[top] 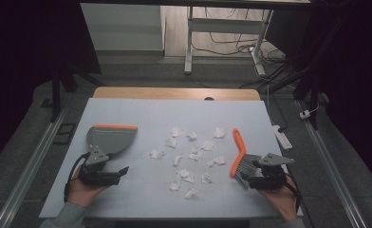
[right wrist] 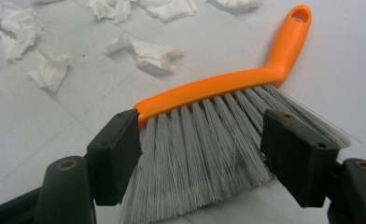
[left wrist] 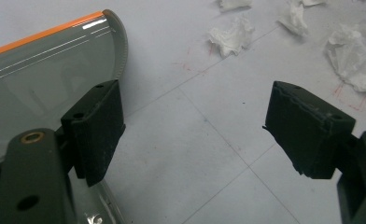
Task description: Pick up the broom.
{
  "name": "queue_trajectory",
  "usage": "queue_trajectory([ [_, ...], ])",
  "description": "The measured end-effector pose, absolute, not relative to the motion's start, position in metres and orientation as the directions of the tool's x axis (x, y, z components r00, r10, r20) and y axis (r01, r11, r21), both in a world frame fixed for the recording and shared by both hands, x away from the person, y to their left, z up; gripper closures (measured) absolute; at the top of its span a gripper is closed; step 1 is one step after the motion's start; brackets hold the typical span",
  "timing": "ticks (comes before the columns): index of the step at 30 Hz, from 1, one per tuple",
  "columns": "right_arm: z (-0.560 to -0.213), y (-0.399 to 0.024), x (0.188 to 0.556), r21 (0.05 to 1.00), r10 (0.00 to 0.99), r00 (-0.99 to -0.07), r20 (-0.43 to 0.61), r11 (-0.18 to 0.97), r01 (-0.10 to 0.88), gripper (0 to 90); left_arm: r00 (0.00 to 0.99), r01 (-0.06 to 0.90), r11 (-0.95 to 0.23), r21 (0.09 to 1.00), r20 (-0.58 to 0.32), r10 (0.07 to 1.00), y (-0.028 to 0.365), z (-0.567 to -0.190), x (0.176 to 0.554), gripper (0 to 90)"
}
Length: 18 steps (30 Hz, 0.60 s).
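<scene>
A grey dustpan (top: 112, 137) with an orange front edge lies at the table's left; in the left gripper view the dustpan (left wrist: 36, 79) is just beyond the left jaw. My left gripper (top: 123, 170) (left wrist: 193, 100) stands open over bare table beside it, nothing between its jaws. An orange hand brush (top: 238, 151) with grey bristles lies at the right. My right gripper (top: 246, 178) (right wrist: 200, 123) is open, its jaws astride the bristles (right wrist: 204, 144) of the brush (right wrist: 228, 86). Several crumpled white tissue scraps (top: 190, 156) are strewn between dustpan and brush.
The pale blue mat (top: 141, 111) covers a wooden table (top: 174, 92). A white power strip (top: 283, 136) lies by the right edge. Desk legs and cables (top: 231, 42) stand on the floor beyond. Tissue scraps (left wrist: 230, 37) (right wrist: 148, 53) lie ahead of both grippers.
</scene>
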State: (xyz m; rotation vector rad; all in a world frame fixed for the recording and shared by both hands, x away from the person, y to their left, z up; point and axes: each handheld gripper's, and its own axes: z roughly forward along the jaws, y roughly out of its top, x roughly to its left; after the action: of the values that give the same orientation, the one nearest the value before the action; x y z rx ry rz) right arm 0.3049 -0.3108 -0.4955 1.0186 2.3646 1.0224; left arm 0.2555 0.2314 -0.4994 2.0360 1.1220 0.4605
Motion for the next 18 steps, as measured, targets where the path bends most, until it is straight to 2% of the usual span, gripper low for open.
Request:
queue_trajectory([
  [18,-0.4921,-0.3084,0.3021,0.743,0.735,-0.676,-0.051,0.48,0.466,28.4,0.555,0.552,-0.338,0.762,-0.033,0.831,0.2295,-0.4977,0.2556,20.6],
])
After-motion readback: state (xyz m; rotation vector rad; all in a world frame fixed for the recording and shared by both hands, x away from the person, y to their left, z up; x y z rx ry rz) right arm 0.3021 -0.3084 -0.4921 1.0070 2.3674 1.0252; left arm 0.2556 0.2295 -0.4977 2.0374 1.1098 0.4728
